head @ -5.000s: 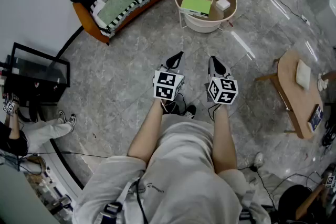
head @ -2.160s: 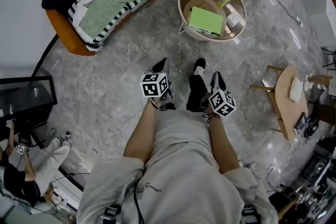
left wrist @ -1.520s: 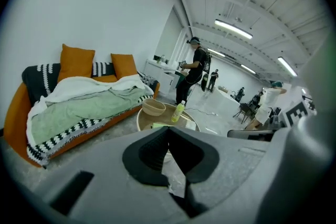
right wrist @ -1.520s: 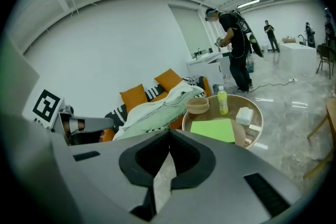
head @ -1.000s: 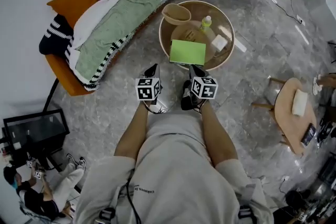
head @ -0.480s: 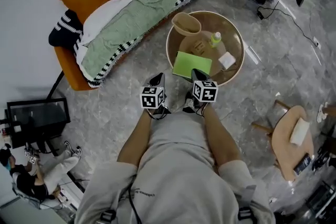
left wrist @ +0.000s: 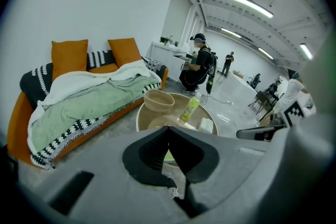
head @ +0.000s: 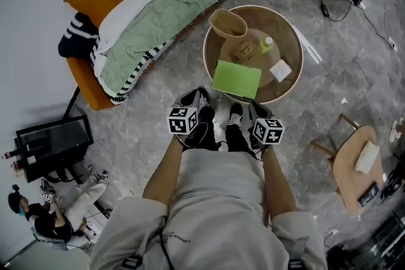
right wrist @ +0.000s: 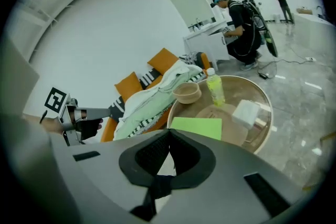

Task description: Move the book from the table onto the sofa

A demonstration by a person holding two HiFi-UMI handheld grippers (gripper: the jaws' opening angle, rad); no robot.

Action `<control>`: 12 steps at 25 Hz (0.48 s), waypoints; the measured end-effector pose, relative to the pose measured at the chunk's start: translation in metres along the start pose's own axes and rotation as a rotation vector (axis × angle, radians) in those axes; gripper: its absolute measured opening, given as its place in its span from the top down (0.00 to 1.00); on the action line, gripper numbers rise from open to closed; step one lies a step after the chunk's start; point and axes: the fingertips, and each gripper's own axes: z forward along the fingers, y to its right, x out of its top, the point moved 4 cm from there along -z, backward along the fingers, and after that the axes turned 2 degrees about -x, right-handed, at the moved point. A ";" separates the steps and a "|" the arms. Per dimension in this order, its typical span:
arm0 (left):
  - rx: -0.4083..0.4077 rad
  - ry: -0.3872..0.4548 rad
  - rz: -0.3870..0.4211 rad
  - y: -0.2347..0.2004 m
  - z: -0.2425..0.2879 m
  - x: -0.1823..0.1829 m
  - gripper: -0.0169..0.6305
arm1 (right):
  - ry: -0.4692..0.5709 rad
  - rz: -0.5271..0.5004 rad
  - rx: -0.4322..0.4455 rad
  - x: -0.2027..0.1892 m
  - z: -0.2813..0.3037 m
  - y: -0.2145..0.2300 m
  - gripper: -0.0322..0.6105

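Right hand-held gripper (head: 252, 109) near book (head: 236, 79)

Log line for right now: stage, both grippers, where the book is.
stage: pre-grasp at table | left gripper: shut, empty | right gripper: shut, empty | book: flat on table, untouched | sofa: no book yet
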 end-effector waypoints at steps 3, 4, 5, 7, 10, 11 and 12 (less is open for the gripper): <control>-0.041 -0.045 -0.001 -0.008 0.027 0.006 0.96 | -0.017 0.074 -0.090 -0.009 0.002 0.030 0.94; -0.054 -0.056 0.000 -0.011 0.038 0.007 0.96 | -0.022 0.077 -0.107 -0.009 0.007 0.039 0.94; -0.068 -0.067 0.004 -0.013 0.051 0.007 0.96 | -0.025 0.078 -0.120 -0.007 0.012 0.047 0.94; -0.098 -0.090 0.012 -0.018 0.076 0.005 0.96 | -0.022 0.086 -0.142 -0.004 0.024 0.060 0.94; -0.143 -0.146 0.017 -0.026 0.113 -0.006 0.96 | -0.028 0.081 -0.178 -0.007 0.043 0.073 0.94; -0.158 -0.170 0.019 -0.027 0.124 -0.013 0.96 | -0.035 0.082 -0.191 -0.010 0.049 0.076 0.94; -0.169 -0.193 0.021 -0.028 0.133 -0.021 0.96 | -0.043 0.086 -0.201 -0.014 0.056 0.080 0.94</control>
